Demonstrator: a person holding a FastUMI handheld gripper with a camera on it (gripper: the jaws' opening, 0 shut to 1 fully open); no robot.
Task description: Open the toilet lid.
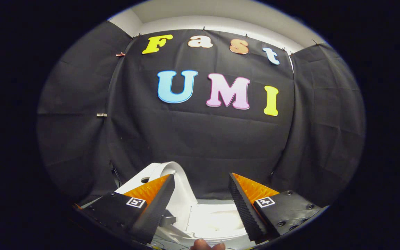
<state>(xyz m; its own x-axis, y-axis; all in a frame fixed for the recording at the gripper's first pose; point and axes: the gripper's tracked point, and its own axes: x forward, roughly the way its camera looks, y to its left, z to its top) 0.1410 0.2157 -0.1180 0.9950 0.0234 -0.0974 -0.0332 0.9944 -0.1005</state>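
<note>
A white toilet sits low, just beyond my fingers. Its lid [183, 189] stands raised and nearly edge-on, rising beside my left finger [158, 205]. The white seat and bowl rim [214, 220] lie brightly lit in the gap between the two fingers. Left of the lid is the white tank top [135, 180] with a dark round button. My gripper [201, 176] is open, with a wide gap and nothing pressed between the fingers; the left finger is close against the lid's side, though I cannot tell if it touches.
Black cloth walls close the booth behind and on both sides of the toilet. A person's fingertips [207, 245] show below the seat, between the fingers. Thin cables lie near the toilet's base.
</note>
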